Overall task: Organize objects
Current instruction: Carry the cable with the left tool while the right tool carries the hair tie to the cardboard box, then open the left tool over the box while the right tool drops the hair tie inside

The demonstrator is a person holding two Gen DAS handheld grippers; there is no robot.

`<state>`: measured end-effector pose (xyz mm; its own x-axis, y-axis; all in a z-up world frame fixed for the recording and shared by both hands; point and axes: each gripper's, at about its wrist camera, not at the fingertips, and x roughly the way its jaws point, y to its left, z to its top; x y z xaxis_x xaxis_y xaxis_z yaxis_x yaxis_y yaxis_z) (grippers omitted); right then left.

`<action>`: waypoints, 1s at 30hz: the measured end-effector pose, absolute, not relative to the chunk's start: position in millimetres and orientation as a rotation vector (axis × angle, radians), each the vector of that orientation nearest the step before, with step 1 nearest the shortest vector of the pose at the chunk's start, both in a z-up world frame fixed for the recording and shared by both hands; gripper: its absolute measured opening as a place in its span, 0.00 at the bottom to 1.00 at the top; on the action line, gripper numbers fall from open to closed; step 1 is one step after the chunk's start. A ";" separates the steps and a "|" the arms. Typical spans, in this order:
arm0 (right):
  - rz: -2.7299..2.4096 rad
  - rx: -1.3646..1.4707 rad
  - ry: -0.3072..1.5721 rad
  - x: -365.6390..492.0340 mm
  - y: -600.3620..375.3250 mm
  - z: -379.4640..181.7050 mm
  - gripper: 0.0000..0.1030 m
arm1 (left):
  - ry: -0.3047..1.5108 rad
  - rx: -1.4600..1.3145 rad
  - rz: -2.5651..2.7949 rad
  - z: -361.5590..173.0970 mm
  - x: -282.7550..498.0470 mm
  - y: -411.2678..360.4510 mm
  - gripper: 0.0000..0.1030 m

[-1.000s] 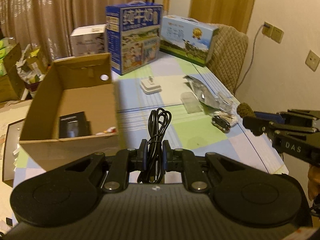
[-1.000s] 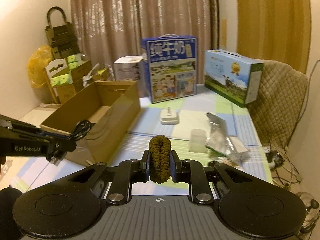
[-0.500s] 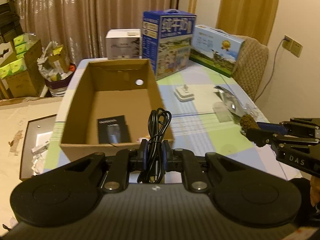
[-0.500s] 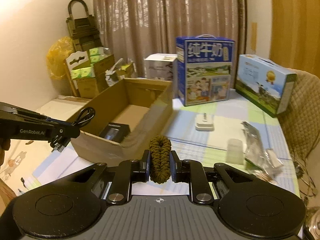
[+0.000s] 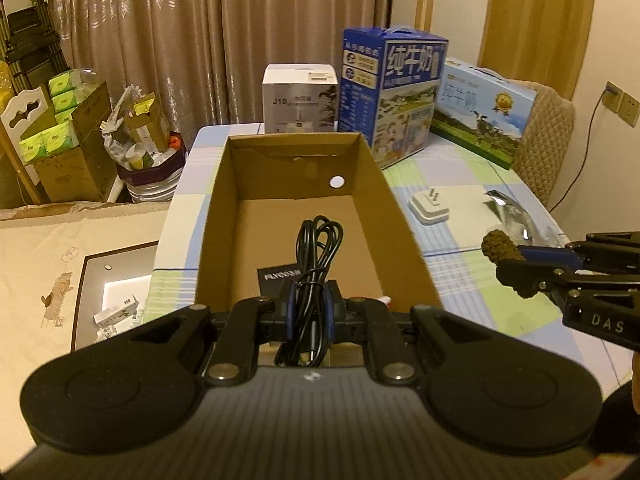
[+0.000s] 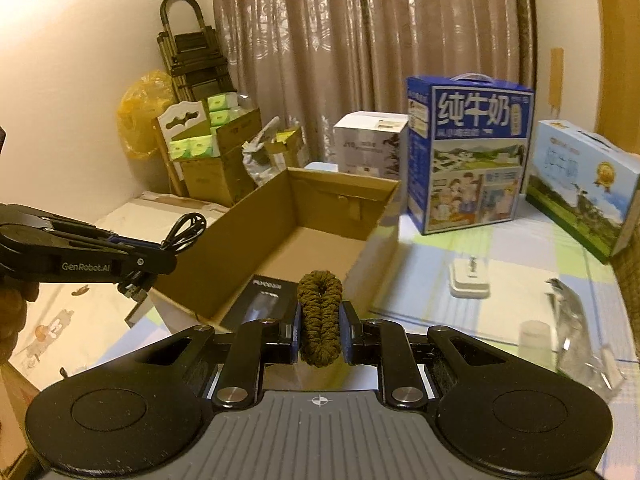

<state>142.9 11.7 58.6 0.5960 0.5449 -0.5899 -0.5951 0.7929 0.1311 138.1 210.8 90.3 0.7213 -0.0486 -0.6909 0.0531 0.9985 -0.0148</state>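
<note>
Placement into the cardboard box (image 5: 224, 216) is the step in hand, as I judge it, because both grippers are carrying something toward its open top. To do it well, each gripper should be well past the near wall of the box before it is letting go, so that the load is dropping on the bare floor of the box and not on the rim. The cable is loose and long, so its hanging end should be inside the walls too. The two grippers are standing close together, so releasing one after the other seems safer to me.

The left gripper (image 5: 311, 306) is clenched on a coiled black cable (image 5: 318, 248); the loop is standing up between the pads and the plug end is hanging below them. It is hovering at the near edge of the box. The right gripper (image 6: 321, 322) is clenched on a brown braided hair tie (image 6: 320, 312), squeezed flat between its pads, and it is pointing at the near corner of the box from the right side. Neither gripper is touching the box.

A black packet (image 6: 264, 300) is lying on the box floor already. A white charger plug (image 5: 429, 206) and a silver foil bag (image 5: 508, 212) are lying on the surface to the right of the box, well apart from both grippers.
</note>
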 end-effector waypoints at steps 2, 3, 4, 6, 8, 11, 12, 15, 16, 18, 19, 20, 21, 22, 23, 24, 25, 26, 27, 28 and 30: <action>0.669 -0.074 0.664 152.5 18.5 55.1 0.16 | 0.766 0.009 -0.053 87.4 147.0 215.9 0.11; 0.673 -0.069 0.669 157.4 21.9 53.1 0.16 | 0.769 0.008 -0.053 85.6 151.8 218.2 0.11; 0.677 -0.064 0.672 162.1 25.1 51.1 0.16 | 0.772 0.005 -0.054 83.4 156.3 220.4 0.11; 0.683 -0.063 0.675 169.9 30.1 48.3 0.16 | 0.778 0.007 -0.052 79.5 165.0 223.0 0.11; 0.687 -0.059 0.680 176.8 34.4 45.7 0.16 | 0.784 0.010 -0.051 75.0 172.5 225.7 0.11; 0.691 -0.053 0.686 186.4 41.0 40.8 0.16 | 0.798 0.009 -0.052 67.4 181.4 229.5 0.11; 0.691 -0.052 0.687 189.2 42.7 39.4 0.16 | 0.803 0.009 -0.052 64.6 184.3 230.6 0.11; 0.692 -0.049 0.695 196.1 47.2 34.8 0.16 | 0.810 0.023 -0.048 57.5 192.9 231.3 0.16; 0.693 -0.047 0.697 197.4 48.6 34.0 0.16 | 0.807 0.025 -0.038 56.1 194.5 231.8 0.35; 0.694 -0.046 0.703 200.1 49.1 31.8 0.16 | 0.782 0.017 -0.031 56.9 194.6 234.7 0.46; 0.696 -0.046 0.705 200.8 49.8 30.5 0.16 | 0.779 0.006 -0.030 57.6 194.8 237.2 0.46; 0.697 -0.045 0.707 201.7 49.5 29.2 0.16 | 0.777 -0.007 -0.026 58.3 194.5 239.9 0.46; 0.698 -0.044 0.709 202.4 50.4 28.4 0.16 | 0.772 -0.014 -0.022 58.8 193.7 242.3 0.46; 0.699 -0.042 0.712 203.1 50.5 27.4 0.16 | 0.769 -0.018 -0.016 59.3 192.8 244.4 0.46; 0.701 -0.039 0.714 203.5 50.5 26.7 0.16 | 0.768 -0.022 -0.012 59.9 191.7 246.3 0.46; 0.703 -0.035 0.718 204.5 51.0 25.7 0.16 | 0.767 -0.025 -0.010 60.7 190.3 247.8 0.46; 0.703 -0.035 0.720 205.6 51.9 25.2 0.16 | 0.763 -0.027 -0.006 61.3 188.4 249.4 0.46; 0.704 -0.034 0.722 206.2 53.4 24.7 0.16 | 0.759 -0.031 -0.003 62.0 186.3 250.8 0.46; 0.708 -0.029 0.723 206.9 54.2 24.1 0.16 | 0.755 -0.037 0.001 62.5 184.2 252.6 0.47; 0.715 -0.019 0.723 208.2 55.1 23.6 0.16 | 0.752 -0.046 0.006 62.7 182.6 254.4 0.51; 0.736 0.020 0.712 209.2 54.7 23.7 0.26 | 0.748 -0.051 0.011 62.6 179.4 256.8 0.53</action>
